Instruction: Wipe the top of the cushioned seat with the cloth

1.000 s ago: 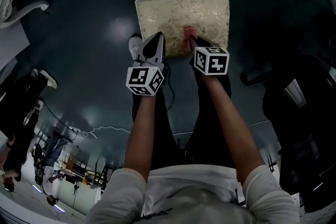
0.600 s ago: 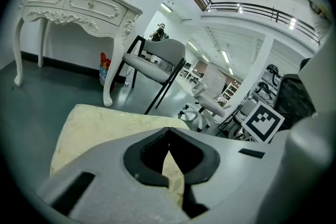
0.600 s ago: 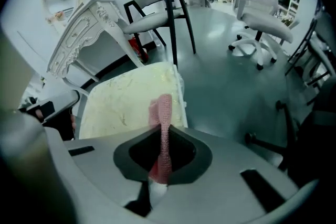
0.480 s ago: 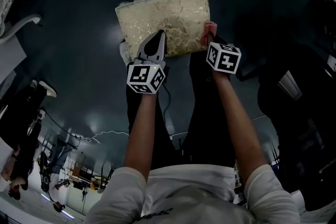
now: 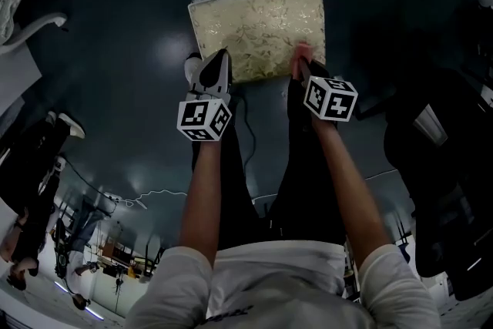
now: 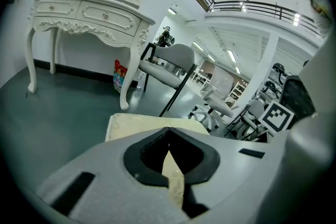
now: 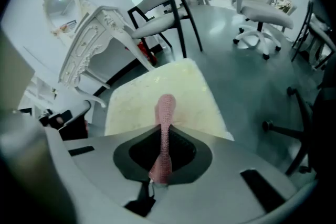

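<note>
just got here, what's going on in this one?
A person works over a cream cushioned seat with a gripper in each hand. The right tongs are shut on a pink cloth at the seat's near right edge. The left tongs seem to pinch the seat's near left edge.

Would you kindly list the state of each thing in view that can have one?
cushioned seat, level, top bare apart from the cloth's end.
cloth, pinched, free end at the seat's near right corner.
right tongs, shut on the cloth.
left tongs, shut on a thin cream strip, tip at the seat's near left edge.
</note>
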Demonstrator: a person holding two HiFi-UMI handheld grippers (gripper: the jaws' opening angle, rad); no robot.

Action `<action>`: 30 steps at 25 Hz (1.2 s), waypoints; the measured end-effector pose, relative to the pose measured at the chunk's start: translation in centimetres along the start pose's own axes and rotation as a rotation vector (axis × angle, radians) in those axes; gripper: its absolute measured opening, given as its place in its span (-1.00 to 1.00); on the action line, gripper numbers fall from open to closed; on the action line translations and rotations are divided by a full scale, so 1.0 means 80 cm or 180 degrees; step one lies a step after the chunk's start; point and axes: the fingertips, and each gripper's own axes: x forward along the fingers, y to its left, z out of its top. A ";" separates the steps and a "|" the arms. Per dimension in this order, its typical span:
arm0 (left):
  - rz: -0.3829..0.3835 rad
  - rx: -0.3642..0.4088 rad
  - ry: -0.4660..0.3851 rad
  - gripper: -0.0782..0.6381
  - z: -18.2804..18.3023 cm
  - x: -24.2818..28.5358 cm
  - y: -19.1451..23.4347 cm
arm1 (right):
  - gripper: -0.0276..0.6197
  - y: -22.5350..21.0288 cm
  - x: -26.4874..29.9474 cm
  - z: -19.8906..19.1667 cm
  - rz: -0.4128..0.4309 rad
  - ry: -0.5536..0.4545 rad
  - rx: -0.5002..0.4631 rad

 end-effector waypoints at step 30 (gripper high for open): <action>0.0093 -0.0024 0.0000 -0.74 -0.002 -0.030 0.038 | -0.83 0.169 0.086 -0.087 0.1111 0.0587 -0.0269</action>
